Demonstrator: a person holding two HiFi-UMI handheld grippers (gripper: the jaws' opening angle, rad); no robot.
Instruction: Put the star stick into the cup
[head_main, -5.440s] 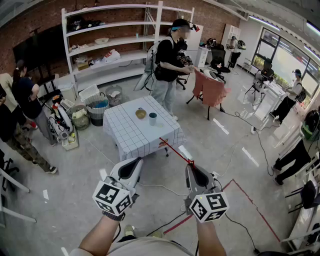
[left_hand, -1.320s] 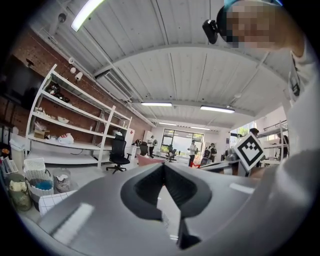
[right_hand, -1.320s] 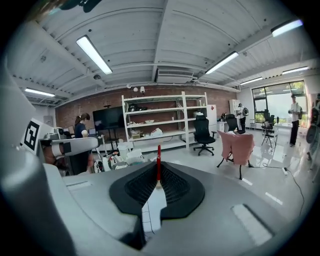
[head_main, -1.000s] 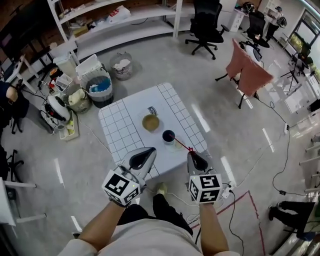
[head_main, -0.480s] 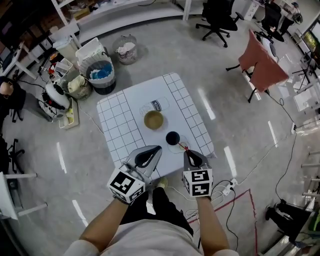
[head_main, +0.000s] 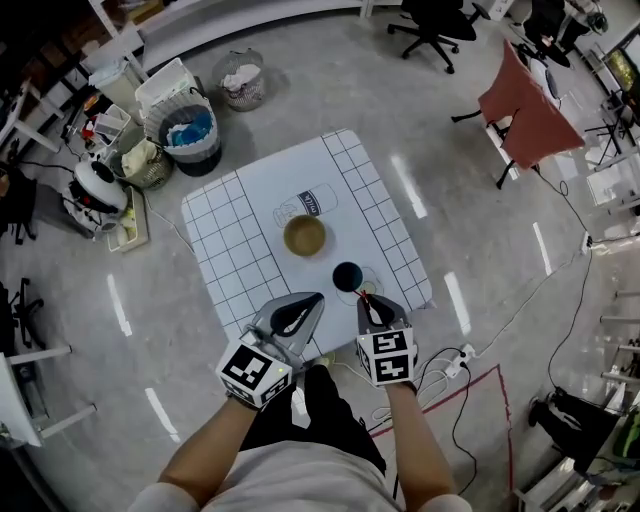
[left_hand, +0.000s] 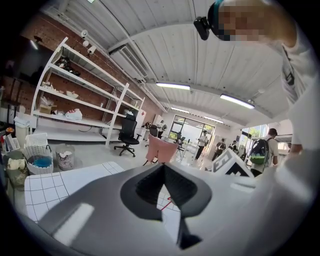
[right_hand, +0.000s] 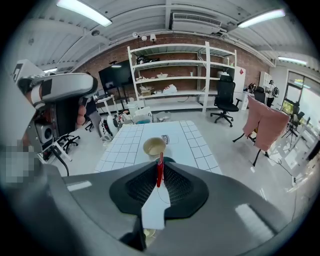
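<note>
A dark cup (head_main: 347, 276) stands near the front edge of the white grid-patterned table (head_main: 225, 255), beside a tan bowl (head_main: 304, 235). My right gripper (head_main: 369, 302) is shut on the thin red star stick (head_main: 364, 294), whose far end points at the cup's near rim. In the right gripper view the star stick (right_hand: 159, 172) stands upright between the jaws of the right gripper (right_hand: 160, 179), with the bowl (right_hand: 154, 147) just beyond. My left gripper (head_main: 312, 301) hovers over the table's front edge, left of the cup, shut and holding nothing. In the left gripper view the left gripper (left_hand: 165, 175) faces the room.
A printed label (head_main: 312, 203) lies on the table behind the bowl. Bins and baskets (head_main: 188, 135) stand on the floor at the far left. A red-draped chair (head_main: 528, 100) is at the far right. Cables and a power strip (head_main: 452, 357) lie on the floor at the right.
The view has closed in on the table. My right gripper has carried the star stick forward, from well short of the table to just beside the cup. The left gripper has moved along with it.
</note>
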